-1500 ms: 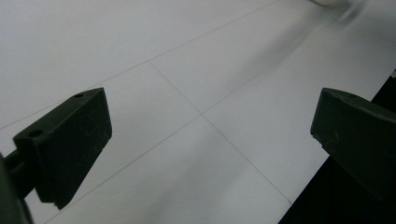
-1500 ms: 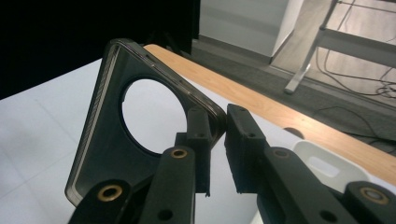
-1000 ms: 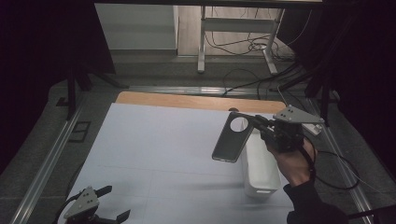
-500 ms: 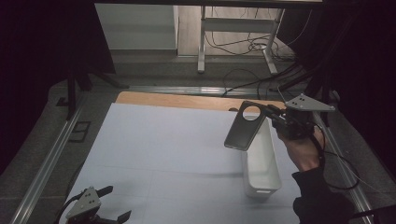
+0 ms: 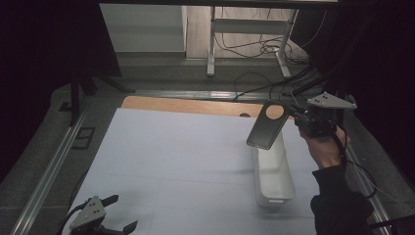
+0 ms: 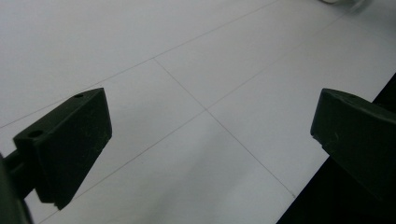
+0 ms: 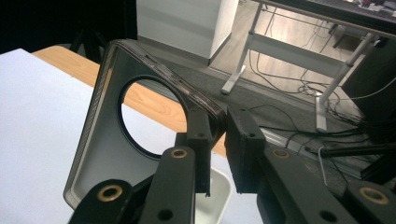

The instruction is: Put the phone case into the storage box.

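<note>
A dark grey phone case [image 5: 266, 128] with a round hole near its top hangs tilted above the far end of a long white bin [image 5: 274, 171]. My right gripper [image 5: 292, 116] is shut on the case's upper corner, held from the right by a hand in a dark sleeve. In the right gripper view the jaws pinch the rim of the case [image 7: 102, 149] beside the hole, right gripper [image 7: 217, 135], with the bin [image 7: 217, 191] just below. My left gripper [image 5: 117, 213] rests at the near left corner, open, with nothing between its jaws; left gripper [image 6: 210, 135].
A white sheet [image 5: 171, 156] covers the table, with a strip of bare wood [image 5: 195, 105] along its far edge. A metal rail [image 5: 49, 176] runs down the left side. Beyond the table stand desk legs [image 5: 211, 44] and loose cables [image 5: 254, 46] on the floor.
My right gripper has carried the phone case to the right and farther from me, from over the bin's near left side to above its far end. The left gripper has not moved.
</note>
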Available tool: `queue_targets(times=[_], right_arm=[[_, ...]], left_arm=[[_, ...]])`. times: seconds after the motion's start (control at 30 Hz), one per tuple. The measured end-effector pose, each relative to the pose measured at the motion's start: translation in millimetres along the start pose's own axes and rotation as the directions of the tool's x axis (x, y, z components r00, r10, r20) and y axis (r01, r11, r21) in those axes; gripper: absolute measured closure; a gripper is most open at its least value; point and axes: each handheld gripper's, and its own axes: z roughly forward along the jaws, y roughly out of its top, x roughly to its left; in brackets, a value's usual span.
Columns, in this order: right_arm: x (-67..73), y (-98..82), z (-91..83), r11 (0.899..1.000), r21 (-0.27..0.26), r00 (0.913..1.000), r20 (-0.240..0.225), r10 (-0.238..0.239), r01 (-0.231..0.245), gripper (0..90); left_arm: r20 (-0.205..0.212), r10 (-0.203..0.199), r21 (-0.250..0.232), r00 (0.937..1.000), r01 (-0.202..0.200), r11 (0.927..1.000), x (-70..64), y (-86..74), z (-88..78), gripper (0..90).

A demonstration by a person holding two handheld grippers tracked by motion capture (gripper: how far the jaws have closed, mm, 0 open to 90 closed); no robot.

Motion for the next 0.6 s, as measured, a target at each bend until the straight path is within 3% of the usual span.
queue_targets(times=[0.6], right_arm=[[-30.9,-3.7,25.7,0.998,0.017,0.9955,0.076,-0.056,0.055,79.4]], left_arm=[[-0.004,0.001,0.007,1.0000,-0.001,1.0000,-0.3,0.4,0.4,0.0]])
